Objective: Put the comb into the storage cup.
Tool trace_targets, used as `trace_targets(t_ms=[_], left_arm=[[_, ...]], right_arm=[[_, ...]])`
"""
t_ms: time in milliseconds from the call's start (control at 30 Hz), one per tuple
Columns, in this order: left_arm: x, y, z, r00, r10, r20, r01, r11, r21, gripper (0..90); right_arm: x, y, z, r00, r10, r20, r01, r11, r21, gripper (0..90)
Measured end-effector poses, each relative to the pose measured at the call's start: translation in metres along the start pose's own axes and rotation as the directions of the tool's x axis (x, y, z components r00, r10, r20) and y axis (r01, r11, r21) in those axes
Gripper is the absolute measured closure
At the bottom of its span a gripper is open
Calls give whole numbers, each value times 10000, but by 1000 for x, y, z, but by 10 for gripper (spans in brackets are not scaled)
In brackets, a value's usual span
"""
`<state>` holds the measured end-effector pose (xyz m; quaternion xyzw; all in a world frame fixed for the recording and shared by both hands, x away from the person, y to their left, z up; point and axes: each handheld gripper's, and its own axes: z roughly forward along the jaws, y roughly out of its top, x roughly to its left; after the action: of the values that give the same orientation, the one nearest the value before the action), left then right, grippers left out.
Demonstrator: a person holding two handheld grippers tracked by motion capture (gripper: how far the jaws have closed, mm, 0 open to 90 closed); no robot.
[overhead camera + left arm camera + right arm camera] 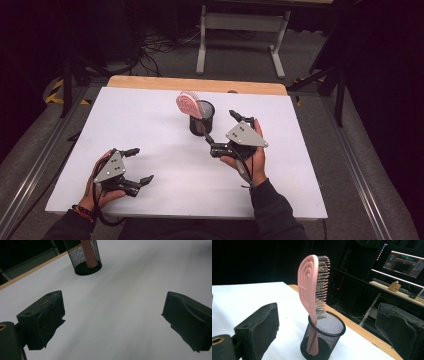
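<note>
Left hand-held gripper [134, 165] nearest, at about 7 o'clock on the white counter [150, 130]; jaws wide apart, nothing between, tips aimed toward 2 o'clock; held low over the counter by the left hand [102, 182]; in the left gripper view, bare counter between the jaws, mesh cup [85, 256] beyond them at 11 o'clock, well apart.

Right hand-held gripper [222, 130] farther in, at about 4 o'clock from the cup; jaws spread wide, clamped on nothing; grey three-cornered plate on top; right hand [252, 160] wrapped around the body; near jaw tip just beside the cup base in the high view, contact impossible to tell.

Black mesh cup [201, 119] upright, near counter centre, slightly toward 12 o'clock; pink hairbrush [189, 104] standing in it handle down, head sticking out above the rim, tilted toward 10 o'clock in the high view; in the right gripper view, brush [312, 292] leaning against the cup rim [325, 326], bristles facing right, cup sitting between the two open jaws but past them.

Wooden counter edge [197, 84] at 12 o'clock; white frame stand [242, 30] on the floor behind; monitor [403, 261] at 2 o'clock in the right gripper view.
</note>
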<state>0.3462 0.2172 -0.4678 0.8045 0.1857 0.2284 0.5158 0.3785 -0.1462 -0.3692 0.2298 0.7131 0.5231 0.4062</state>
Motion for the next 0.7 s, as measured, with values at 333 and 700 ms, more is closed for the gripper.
trace_targets(t_ms=[333,700], left_arm=[[0,0,0,10000,54,-12,-54,10000,-30,50],[0,0,0,10000,43,-1,-43,10000,-11,50]], right_arm=[[-1,-1,-13,10000,-52,-24,52,10000,-81,61],[-1,-3,-23,9995,-299,-27,299,9995,-85,63]])
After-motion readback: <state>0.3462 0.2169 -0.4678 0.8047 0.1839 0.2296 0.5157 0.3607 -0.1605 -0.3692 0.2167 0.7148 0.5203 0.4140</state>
